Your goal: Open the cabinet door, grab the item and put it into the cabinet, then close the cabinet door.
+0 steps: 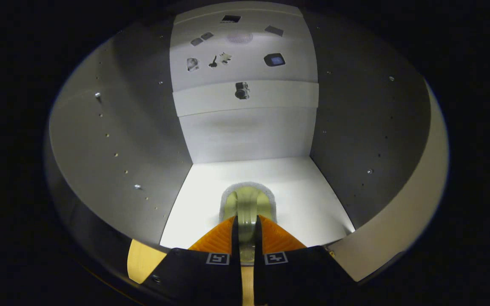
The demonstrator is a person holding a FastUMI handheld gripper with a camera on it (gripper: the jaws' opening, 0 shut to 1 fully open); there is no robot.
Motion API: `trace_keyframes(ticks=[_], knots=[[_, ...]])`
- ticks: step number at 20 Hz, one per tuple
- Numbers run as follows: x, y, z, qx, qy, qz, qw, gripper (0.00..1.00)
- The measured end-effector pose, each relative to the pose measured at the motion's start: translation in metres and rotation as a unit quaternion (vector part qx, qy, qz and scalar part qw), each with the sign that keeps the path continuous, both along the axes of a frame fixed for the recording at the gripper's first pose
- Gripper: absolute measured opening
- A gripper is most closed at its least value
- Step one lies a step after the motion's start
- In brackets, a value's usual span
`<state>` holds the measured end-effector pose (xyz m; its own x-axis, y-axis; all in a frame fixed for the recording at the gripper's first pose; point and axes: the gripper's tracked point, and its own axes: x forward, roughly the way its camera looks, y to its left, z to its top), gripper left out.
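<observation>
The gripper (247, 227) reaches level into the open cabinet (113, 140), low over its white floor; its jaws pinch a pale greenish item (247, 202) from both sides

Perhaps small stickers (236, 59), wooden surface (141, 260)
</observation>
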<state>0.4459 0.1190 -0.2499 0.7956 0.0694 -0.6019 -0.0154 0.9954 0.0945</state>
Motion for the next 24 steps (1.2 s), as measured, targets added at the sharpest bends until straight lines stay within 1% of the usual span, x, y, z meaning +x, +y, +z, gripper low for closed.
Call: trace_keyframes(ticks=[6, 12, 15, 17, 20, 22, 23, 24], knots=[[0.029, -0.008, -0.024, -0.008, 0.024, -0.009, 1.0, 0.15], [0.052, -0.012, -0.029, -0.001, 0.034, -0.02, 0.999, 0.15], [0.06, -0.013, -0.03, 0.005, 0.037, -0.032, 0.999, 0.18], [0.059, -0.015, -0.026, 0.011, 0.037, -0.043, 0.998, 0.23], [0.058, -0.022, -0.013, 0.001, 0.014, -0.053, 0.998, 0.68], [0.06, -0.028, 0.004, -0.006, -0.017, -0.058, 0.998, 0.98], [0.055, -0.029, 0.017, -0.007, -0.035, -0.058, 0.998, 1.0], [0.052, -0.031, 0.03, -0.009, -0.055, -0.058, 0.997, 0.99]])
